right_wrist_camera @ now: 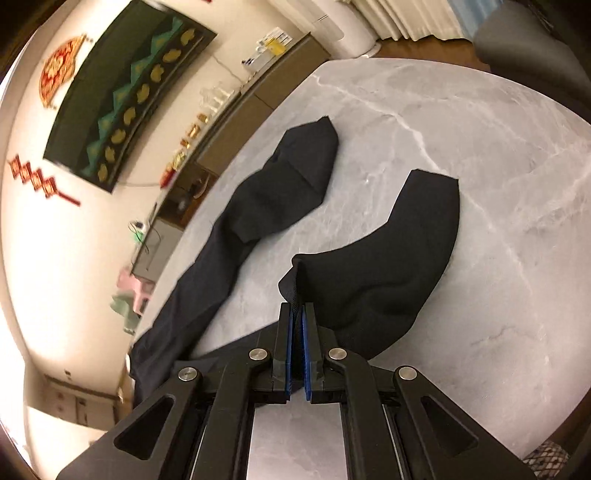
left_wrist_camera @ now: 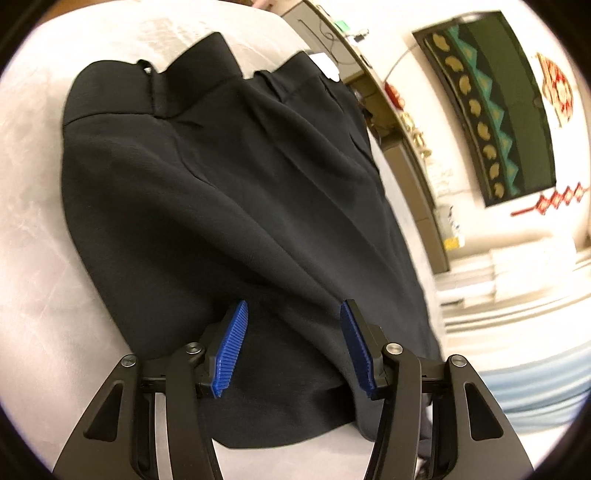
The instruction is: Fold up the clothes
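Note:
Black trousers (left_wrist_camera: 221, 184) lie on a pale marble table (left_wrist_camera: 37, 258), waistband at the far end in the left wrist view. My left gripper (left_wrist_camera: 293, 332) hovers low over the cloth near the close end. Its blue pads (left_wrist_camera: 232, 343) stand apart, with a raised ridge of fabric running up between them, and it is open. In the right wrist view the two trouser legs spread across the table (right_wrist_camera: 480, 129). The far leg (right_wrist_camera: 280, 192) lies loose. My right gripper (right_wrist_camera: 297, 321) is shut on a pinched fold at the edge of the near leg (right_wrist_camera: 388, 258).
A long low sideboard (right_wrist_camera: 258, 99) with small items runs along the wall beyond the table's far edge. A dark wall hanging (right_wrist_camera: 122, 88) and red ornaments hang above it. A dark chair (right_wrist_camera: 535, 48) stands at the table's far right. Curtains (right_wrist_camera: 406, 18) hang at the back.

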The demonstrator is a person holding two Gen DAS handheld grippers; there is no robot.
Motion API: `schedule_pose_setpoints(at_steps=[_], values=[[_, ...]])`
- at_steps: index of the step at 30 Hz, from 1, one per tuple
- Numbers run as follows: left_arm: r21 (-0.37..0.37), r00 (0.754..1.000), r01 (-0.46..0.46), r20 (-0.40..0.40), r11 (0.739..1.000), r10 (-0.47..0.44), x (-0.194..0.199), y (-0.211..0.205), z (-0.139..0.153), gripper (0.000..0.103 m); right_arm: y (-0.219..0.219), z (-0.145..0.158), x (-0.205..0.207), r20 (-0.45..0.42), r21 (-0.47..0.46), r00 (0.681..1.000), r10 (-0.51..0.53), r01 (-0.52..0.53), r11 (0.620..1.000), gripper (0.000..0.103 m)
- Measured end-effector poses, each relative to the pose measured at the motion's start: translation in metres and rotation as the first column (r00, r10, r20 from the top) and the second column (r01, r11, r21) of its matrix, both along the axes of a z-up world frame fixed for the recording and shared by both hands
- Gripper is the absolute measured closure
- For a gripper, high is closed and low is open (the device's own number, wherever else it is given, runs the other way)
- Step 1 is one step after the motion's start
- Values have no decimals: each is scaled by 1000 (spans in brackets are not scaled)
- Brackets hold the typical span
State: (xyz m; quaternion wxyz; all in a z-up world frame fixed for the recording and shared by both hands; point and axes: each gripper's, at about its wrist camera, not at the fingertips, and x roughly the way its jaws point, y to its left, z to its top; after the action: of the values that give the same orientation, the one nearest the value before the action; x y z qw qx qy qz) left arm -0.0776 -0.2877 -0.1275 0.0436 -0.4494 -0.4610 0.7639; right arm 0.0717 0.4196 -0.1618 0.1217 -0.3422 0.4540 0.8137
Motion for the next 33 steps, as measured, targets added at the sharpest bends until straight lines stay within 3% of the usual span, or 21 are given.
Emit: schedule_pose_setpoints(at_steps=[4, 8, 9, 10, 11, 12, 14, 17, 20, 23, 26, 29, 30, 32, 33], values=[[88, 1000, -9, 8, 996, 8, 7, 1, -7, 37, 3, -2, 0, -4, -33, 1000, -9, 9, 999, 97], [78, 1000, -12, 22, 997, 10, -11, 5, -12, 38, 4, -6, -4, 1, -45, 1000, -16, 16, 999, 97], [63, 1000, -14, 18, 998, 13, -19, 6, -11, 43, 4, -7, -6, 7, -46, 1000, -15, 15, 999, 97], [29, 1000, -9, 16, 1000, 8, -28, 7, -10, 81, 4, -9, -9, 12, -45, 1000, -13, 14, 999, 97], [-25, 1000, 8, 15, 1000, -7, -41, 8, -6, 99, 4, -9, -13, 23, -41, 1000, -8, 9, 999, 97], [-52, 1000, 24, -2, 998, -24, -56, 10, -1, 100, 7, -9, -24, 32, -36, 999, 6, -5, 999, 97], [-83, 996, 34, -79, 996, -41, -91, 14, 28, 100, 14, 1, -49, 32, -4, 999, 30, -30, 1000, 98], [-116, 975, 34, -215, 993, -59, -125, 21, 96, 100, 27, 52, -84, -65, 132, 997, 36, -28, 991, 98], [-163, 914, 61, -386, 985, -121, -117, 28, 177, 101, 29, 105, -90, -176, 159, 982, 67, -39, 987, 98], [-213, 858, 96, -477, 972, -189, -69, 23, 208, 101, 14, 138, -68, -210, 235, 965, 159, -108, 966, 98], [-243, 894, 115, -398, 963, -207, -13, 4, 168, 101, 1, 126, -43, -99, 287, 950, 297, -259, 922, 98], [-234, 973, 121, -166, 965, -163, 17, -17, 84, 100, 0, 70, -29, 144, 271, 900, 411, -436, 858, 97], [-209, 987, 114, -86, 971, -134, 22, -25, 56, 100, 0, 51, -27, 219, 248, 871, 439, -485, 839, 97], [-126, 997, 72, 32, 989, -69, 28, -40, 10, 100, 9, 21, -22, 324, 212, 849, 417, -495, 843, 95], [-85, 997, 47, 61, 995, -42, 30, -45, -4, 99, 18, 8, -21, 382, 184, 837, 392, -485, 855, 88]])
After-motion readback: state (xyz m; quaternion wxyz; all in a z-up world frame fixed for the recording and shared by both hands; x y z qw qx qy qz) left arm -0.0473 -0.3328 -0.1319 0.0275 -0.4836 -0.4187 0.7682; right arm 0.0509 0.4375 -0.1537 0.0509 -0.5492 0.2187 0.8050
